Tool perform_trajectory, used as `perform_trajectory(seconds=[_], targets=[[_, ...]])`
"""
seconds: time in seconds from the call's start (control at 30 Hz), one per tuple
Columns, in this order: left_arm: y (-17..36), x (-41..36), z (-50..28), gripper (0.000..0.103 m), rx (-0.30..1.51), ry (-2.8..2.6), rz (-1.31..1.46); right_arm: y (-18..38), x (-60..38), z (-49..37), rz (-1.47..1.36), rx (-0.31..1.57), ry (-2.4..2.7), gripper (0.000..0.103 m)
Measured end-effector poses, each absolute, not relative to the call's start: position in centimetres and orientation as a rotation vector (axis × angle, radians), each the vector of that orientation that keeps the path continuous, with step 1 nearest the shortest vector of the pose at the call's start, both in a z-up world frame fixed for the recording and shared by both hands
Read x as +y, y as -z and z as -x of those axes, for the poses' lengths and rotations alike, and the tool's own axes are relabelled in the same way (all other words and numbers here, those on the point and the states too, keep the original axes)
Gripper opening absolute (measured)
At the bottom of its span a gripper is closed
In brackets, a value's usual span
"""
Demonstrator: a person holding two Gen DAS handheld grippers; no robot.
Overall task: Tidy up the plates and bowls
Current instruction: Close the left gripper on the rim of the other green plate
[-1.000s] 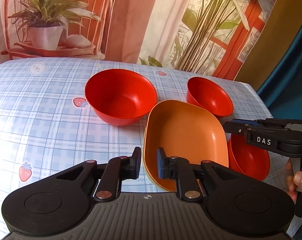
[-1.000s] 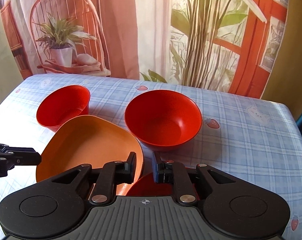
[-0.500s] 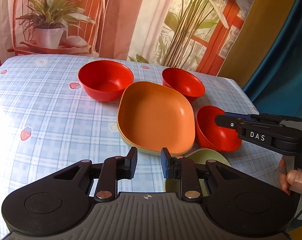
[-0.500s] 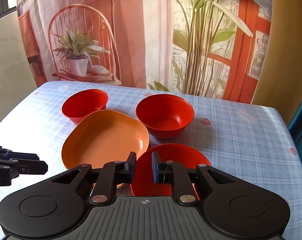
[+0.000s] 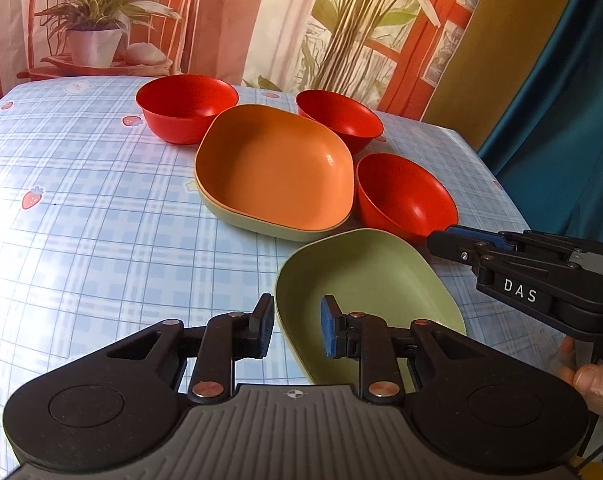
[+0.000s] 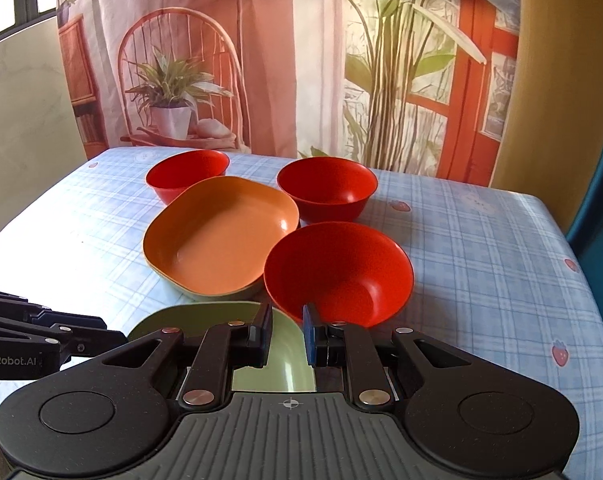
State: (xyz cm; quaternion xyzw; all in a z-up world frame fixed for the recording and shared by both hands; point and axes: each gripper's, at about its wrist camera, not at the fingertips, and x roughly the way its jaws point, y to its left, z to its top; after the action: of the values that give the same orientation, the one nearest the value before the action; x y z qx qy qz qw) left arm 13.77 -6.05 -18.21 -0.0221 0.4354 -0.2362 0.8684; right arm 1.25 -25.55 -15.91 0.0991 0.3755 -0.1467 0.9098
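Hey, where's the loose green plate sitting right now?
In the left wrist view the green plate lies nearest the camera on the checked tablecloth, just in front of the orange plate, with a red bowl beyond its right corner.

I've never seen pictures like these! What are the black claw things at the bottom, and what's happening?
A person holds a grabbing tool in each hand. Each tool carries a camera looking along its two fingers. One picture comes from the left gripper, the other from the right gripper. On the checked tablecloth sit three red bowls, an orange plate stacked in a green plate, and a second green plate. Both pairs of fingers stand slightly apart, apparently gripping nothing.
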Motion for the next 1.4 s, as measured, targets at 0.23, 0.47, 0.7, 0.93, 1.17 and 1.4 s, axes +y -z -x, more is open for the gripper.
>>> perform_trajectory(seconds=[0.23,0.47,0.7,0.93,1.17,1.4], targets=[[19.0,-6.0,-13.5,0.026,0.919,0.469,0.041,17.7,-25.7,0.1,-0.221,0.792,0.331,0.015],[20.1,-6.0,-13.6,0.026,0.955,0.478,0.078,19.6,-26.3,0.5,-0.294,0.802,0.357,0.016],[21.2,-6.1,-13.2,0.024,0.987,0.513,0.103,20.3,-26.1,0.7,-0.305,0.806,0.36,0.011],[21.5,-6.0,-13.1,0.018,0.983,0.506,0.105,20.4,-26.2,0.8,-0.313,0.806,0.374,0.008],[21.2,-5.9,-12.9,0.017,0.975,0.496,0.103,20.2,-25.9,0.9,-0.32,0.796,0.392,0.006],[20.8,-5.4,-13.0,0.017,0.961,0.476,0.105,19.4,-25.2,1.4,-0.348,0.78,0.377,0.006]])
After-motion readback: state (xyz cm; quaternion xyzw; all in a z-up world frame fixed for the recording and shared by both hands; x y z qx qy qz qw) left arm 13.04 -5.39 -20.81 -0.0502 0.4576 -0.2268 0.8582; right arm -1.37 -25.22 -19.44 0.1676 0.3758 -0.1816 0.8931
